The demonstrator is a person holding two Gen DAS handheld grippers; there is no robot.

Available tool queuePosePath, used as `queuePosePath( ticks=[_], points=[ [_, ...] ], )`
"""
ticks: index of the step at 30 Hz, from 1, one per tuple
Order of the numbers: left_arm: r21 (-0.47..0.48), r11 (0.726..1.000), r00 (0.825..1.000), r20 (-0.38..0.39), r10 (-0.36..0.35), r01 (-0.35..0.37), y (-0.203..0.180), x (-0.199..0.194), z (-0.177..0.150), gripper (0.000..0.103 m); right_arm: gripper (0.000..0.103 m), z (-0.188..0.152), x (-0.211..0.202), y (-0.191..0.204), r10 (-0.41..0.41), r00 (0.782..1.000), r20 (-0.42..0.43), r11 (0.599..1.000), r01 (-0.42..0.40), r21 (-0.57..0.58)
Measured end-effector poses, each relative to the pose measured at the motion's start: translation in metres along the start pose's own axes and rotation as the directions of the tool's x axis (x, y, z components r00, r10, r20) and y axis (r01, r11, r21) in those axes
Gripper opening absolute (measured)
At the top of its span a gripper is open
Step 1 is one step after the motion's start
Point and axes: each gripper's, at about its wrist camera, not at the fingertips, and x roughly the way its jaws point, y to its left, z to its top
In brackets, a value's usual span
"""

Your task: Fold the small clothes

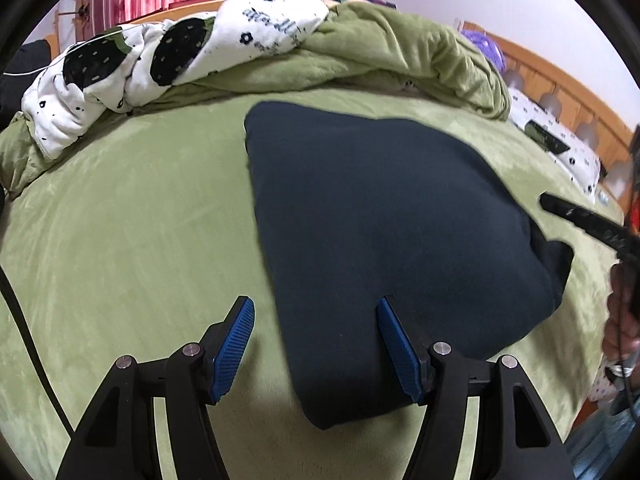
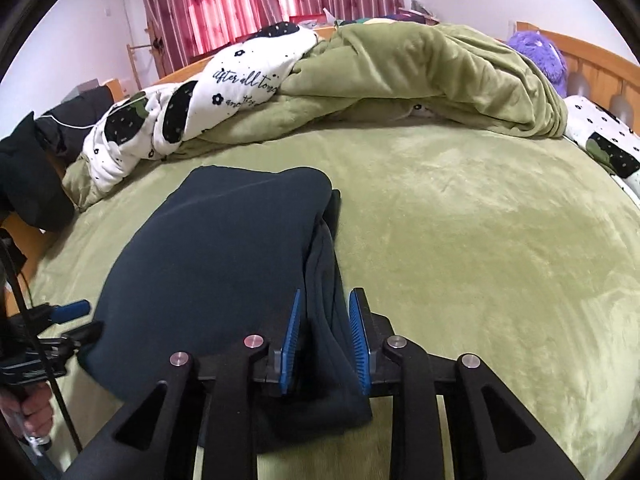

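Observation:
A dark navy garment (image 1: 380,232) lies folded flat on the green bed cover (image 1: 132,240). My left gripper (image 1: 314,316) is open and empty, its jaws straddling the garment's near left edge. In the right wrist view the same garment (image 2: 216,256) lies at centre left with a thicker folded edge on its right side. My right gripper (image 2: 324,320) is partly closed around that folded edge, its blue pads (image 2: 291,344) on either side of the cloth. The right gripper also shows at the right edge of the left wrist view (image 1: 588,226).
A rumpled green blanket (image 2: 432,76) and a white quilt with black print (image 2: 192,100) are piled along the far side of the bed. A purple plush toy (image 2: 540,54) sits by the wooden headboard (image 2: 592,60). Red curtains (image 2: 256,4) hang behind. Dark clothes (image 2: 28,176) lie at the left.

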Motion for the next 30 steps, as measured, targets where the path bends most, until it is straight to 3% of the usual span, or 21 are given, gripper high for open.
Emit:
queuePosePath(
  ticks=[8,11,16,26,28,30],
  points=[
    [-0.027,1.000,1.000,0.008,-0.016,0.017,0.006,-0.002,-0.004,0.065,0.025,-0.008,0.007,0.024,0.019,0.999,-0.028,0.996,-0.021,-0.092],
    [-0.050,0.998,0.999,0.032,-0.023,0.025,0.011,-0.006,-0.003,0.066,0.031,-0.010,0.024,0.032,-0.007,0.997,-0.075,0.992,-0.003,-0.127],
    [-0.060,0.998,0.999,0.037,-0.033,0.036,0.015,-0.006,-0.004,0.066,0.030,-0.017,0.031,0.025,0.050,0.985,-0.163,0.993,-0.066,-0.095],
    [-0.093,0.994,0.998,0.027,-0.060,0.062,0.015,-0.005,-0.001,0.066,0.030,-0.032,0.025,0.008,0.147,0.968,-0.204,0.988,-0.154,-0.022],
    [-0.090,0.994,0.998,0.029,-0.057,0.060,0.014,-0.006,-0.001,0.066,0.005,-0.031,0.024,0.007,0.203,0.958,-0.204,0.978,-0.207,0.004],
    [-0.085,0.995,0.998,0.036,-0.052,0.055,0.014,-0.008,-0.001,0.066,0.005,-0.029,0.014,0.007,0.192,0.970,-0.151,0.980,-0.197,-0.017]
  ],
)
